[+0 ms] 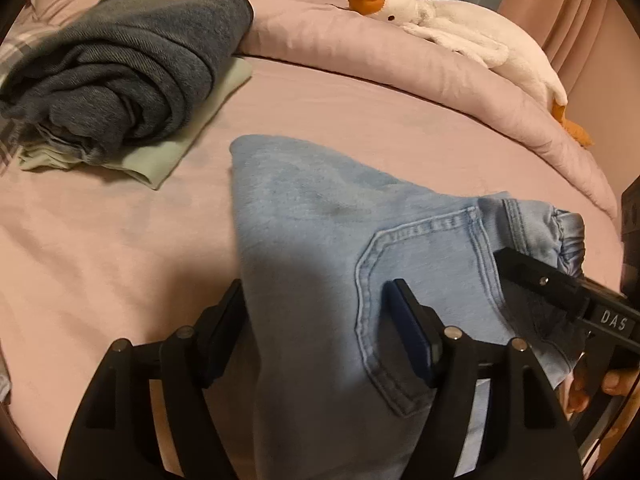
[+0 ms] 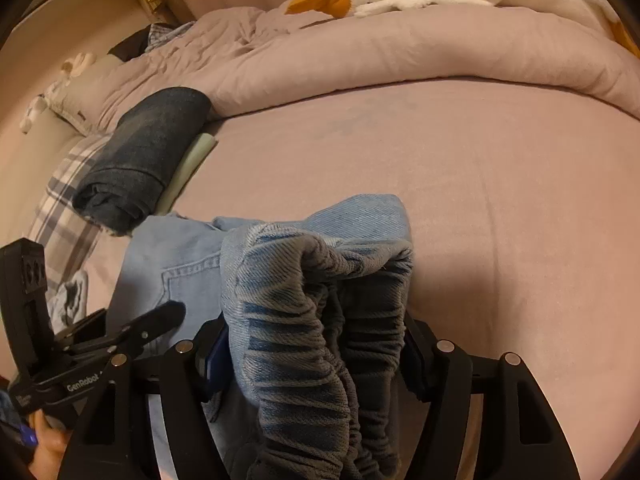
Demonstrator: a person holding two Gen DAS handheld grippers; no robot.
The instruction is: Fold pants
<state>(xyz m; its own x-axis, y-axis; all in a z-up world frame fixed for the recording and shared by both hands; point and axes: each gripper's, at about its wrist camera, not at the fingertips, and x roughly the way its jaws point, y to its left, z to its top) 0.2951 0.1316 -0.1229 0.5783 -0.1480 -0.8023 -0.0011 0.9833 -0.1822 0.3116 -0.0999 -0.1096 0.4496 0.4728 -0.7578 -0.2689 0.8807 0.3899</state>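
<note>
While both tools grip the light blue pants [image 1: 312, 240], folding is judged partway done. Left gripper [image 1: 316, 320] stands part-open around the pocket side; right gripper [image 2: 316, 340] clamps the elastic waistband [image 2: 320, 320]. Pants lie on the bed [image 1: 100, 260]; a folded stack [image 1: 120, 72] sits at ten o'clock. A final fold and stacking remain.

The setting was a bedroom in a home. The work surface was a bed covered with a pink sheet [image 1: 120, 240], with a rolled pink duvet [image 2: 400, 48] along its far side. A white plush goose [image 1: 460, 28] with an orange beak lay on the duvet. Folded dark jeans [image 1: 132, 64] rested on a pale green garment [image 1: 160, 164]. A pillow [image 2: 80, 96] and curtains [image 1: 560, 4] were also visible.
</note>
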